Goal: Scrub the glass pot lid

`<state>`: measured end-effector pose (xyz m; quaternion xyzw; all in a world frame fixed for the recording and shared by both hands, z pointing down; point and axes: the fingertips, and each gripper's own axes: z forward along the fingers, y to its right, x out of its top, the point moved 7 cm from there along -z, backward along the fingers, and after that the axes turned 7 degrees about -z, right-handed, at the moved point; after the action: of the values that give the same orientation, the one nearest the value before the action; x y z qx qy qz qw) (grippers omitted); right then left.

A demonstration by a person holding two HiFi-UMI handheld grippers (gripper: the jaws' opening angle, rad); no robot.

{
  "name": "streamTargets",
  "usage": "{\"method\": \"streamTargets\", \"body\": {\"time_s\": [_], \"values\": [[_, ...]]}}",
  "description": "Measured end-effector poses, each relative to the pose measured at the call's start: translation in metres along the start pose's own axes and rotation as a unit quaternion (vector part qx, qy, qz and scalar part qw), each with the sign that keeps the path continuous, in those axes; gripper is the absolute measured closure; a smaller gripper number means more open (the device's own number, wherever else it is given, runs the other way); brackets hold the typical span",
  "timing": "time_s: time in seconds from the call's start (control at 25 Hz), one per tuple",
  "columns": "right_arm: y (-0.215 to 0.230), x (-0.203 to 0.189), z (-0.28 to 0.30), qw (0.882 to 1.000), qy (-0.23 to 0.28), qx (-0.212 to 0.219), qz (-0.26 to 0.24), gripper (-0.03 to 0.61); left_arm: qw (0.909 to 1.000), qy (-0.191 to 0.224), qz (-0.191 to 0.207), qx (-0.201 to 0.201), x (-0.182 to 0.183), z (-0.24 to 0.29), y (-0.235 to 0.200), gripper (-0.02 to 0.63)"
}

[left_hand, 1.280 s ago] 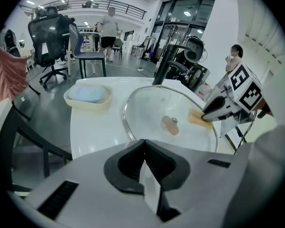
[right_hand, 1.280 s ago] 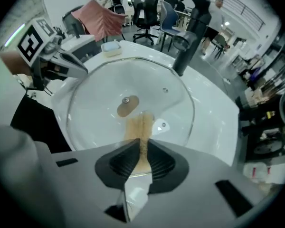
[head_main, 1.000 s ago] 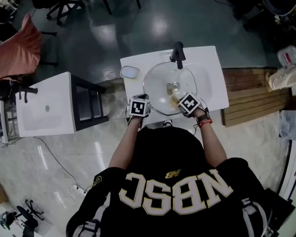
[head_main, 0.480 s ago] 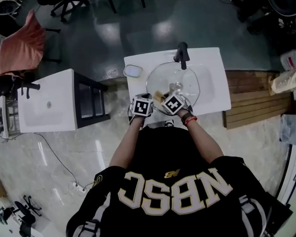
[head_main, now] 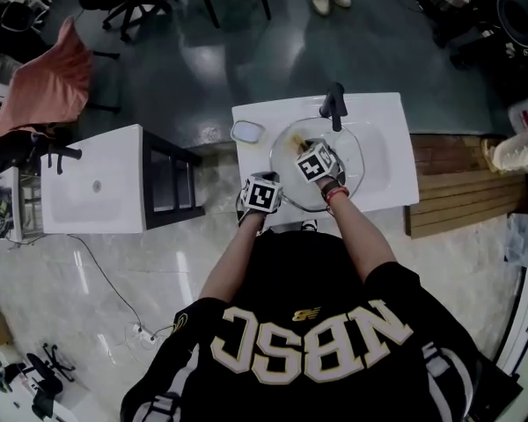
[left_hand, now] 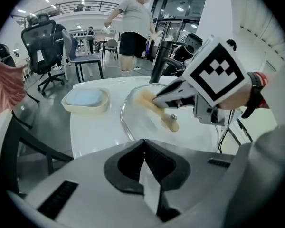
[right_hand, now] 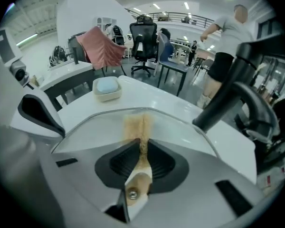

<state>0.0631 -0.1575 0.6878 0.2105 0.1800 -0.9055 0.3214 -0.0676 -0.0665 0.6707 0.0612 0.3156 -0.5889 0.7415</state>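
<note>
A round glass pot lid [head_main: 345,172] lies in the white sink basin [head_main: 383,148]. My left gripper [head_main: 268,181] sits at its near-left rim, shut on the thin rim edge [left_hand: 145,165]. My right gripper [head_main: 306,150] is over the middle of the lid, shut on a tan scrubber [right_hand: 138,127] whose front end presses on the glass [right_hand: 104,127]. In the left gripper view the right gripper [left_hand: 157,99] holds the scrubber [left_hand: 146,98] against the lid [left_hand: 137,122]. The lid's wooden knob with a screw [left_hand: 170,123] shows just under those jaws [right_hand: 143,151].
A black faucet [head_main: 336,104] stands at the basin's back. A soap dish with a blue bar [head_main: 247,131] sits on the counter's left corner. A second white sink unit [head_main: 97,183] stands to the left, wooden slats [head_main: 462,187] to the right. A person [left_hand: 135,27] stands behind.
My right gripper has carried the scrubber from the lid's near right side across to its far middle-left. The left gripper has kept its hold on the rim.
</note>
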Motion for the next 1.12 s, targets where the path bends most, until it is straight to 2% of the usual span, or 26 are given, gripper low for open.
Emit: {"method": "streamTargets", "body": {"time_s": [0.36, 0.56, 0.64, 0.8, 0.88, 1.0, 1.12], "values": [[0.058, -0.038, -0.017, 0.996, -0.015, -0.077, 0.04, 0.518, 0.9999, -0.005, -0.008, -0.006, -0.003, 0.001, -0.003, 0.595], [0.069, -0.069, -0.038, 0.992, -0.06, -0.104, 0.044, 0.518, 0.9998, -0.006, -0.015, -0.006, -0.004, 0.0, -0.003, 0.595], [0.067, -0.079, -0.049, 0.991, -0.086, -0.099, 0.034, 0.52, 0.9998, -0.008, -0.017, -0.006, -0.003, 0.0, -0.004, 0.595], [0.042, -0.094, -0.065, 0.987, -0.133, -0.079, -0.045, 0.523, 0.9997, -0.001, -0.024, -0.011, -0.001, 0.001, -0.002, 0.596], [0.022, -0.099, -0.072, 0.986, -0.142, -0.059, -0.067, 0.526, 0.9995, 0.002, -0.028, -0.014, -0.001, 0.0, -0.001, 0.595], [-0.006, -0.101, -0.079, 0.988, -0.14, -0.021, -0.07, 0.526, 0.9997, -0.001, -0.023, -0.004, -0.002, -0.003, -0.004, 0.597], [-0.028, -0.097, -0.081, 0.991, -0.129, 0.02, -0.043, 0.526, 0.9997, 0.001, -0.022, -0.007, -0.001, -0.003, -0.005, 0.596]]}}
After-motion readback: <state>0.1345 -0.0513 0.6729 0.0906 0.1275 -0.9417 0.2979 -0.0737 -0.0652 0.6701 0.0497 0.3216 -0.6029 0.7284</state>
